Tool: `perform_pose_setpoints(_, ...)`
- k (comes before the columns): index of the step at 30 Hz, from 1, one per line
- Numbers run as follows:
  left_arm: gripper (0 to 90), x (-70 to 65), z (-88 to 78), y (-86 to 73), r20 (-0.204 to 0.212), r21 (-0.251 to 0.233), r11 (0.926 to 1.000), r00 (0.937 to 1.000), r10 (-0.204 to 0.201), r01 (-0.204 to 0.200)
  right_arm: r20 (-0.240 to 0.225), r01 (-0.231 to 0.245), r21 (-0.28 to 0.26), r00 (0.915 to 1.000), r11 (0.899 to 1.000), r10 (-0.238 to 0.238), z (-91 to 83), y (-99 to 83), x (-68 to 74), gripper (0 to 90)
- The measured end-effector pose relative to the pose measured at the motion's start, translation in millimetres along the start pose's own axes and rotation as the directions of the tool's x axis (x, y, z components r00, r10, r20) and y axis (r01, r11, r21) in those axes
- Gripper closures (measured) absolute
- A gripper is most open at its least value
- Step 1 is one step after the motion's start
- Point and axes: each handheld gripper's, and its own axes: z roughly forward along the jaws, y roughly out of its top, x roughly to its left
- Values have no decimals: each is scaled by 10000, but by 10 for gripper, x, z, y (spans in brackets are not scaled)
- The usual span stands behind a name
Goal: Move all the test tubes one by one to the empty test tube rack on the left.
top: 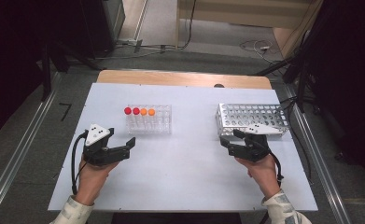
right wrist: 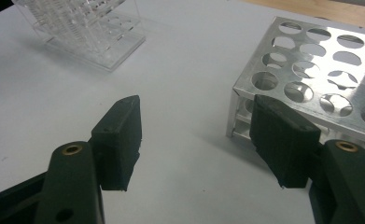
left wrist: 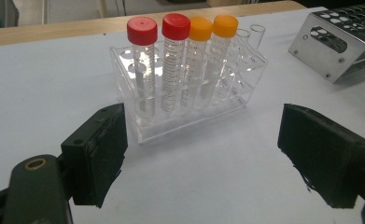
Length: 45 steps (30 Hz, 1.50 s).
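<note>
Beside the metal rack (right wrist: pixel 311 74), right tool (right wrist: pixel 196 140) gapes empty

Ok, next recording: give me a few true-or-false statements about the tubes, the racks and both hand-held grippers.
1. The clear rack holds four capped tubes. True.
2. All four caps are red. False: two red caps, two orange caps.
3. The metal rack holds tubes. False: its visible holes are empty.
4. The left hand-held gripper is open, holding nothing. True.
5. The right hand-held gripper grips the metal rack. False: open, beside its corner.
</note>
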Motion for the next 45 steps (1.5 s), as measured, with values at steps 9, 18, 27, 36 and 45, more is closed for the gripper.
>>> perform_pose_setpoints(9, 155, 42, -23, -48, -96, 8, 10000, 9999, -90, 91, 135, -82, -112, 9999, 9999, 83, -88, -56, -78, 319)
perform_pose_setpoints(18, 136, 94, -58, -74, -330, -80, 9995, 9990, -311, 309, 331, -62, -204, 9994, 9998, 69, -157, -119, -144, 301)
perform_pose_setpoints(27, 136, 118, -107, -104, -415, -251, 9988, 9982, -428, 417, 450, -160, -384, 9988, 9991, 178, -254, -169, -216, 283)
perform_pose_setpoints(36, 136, 134, -163, -135, -499, -349, 9983, 9976, -474, 457, 627, -313, -429, 9975, 9986, 339, -358, -243, -292, 282)
perform_pose_setpoints(45, 136, 150, -216, -140, -470, -463, 9975, 9973, -557, 535, 800, -362, -454, 9960, 9983, 398, -458, -321, -348, 280)
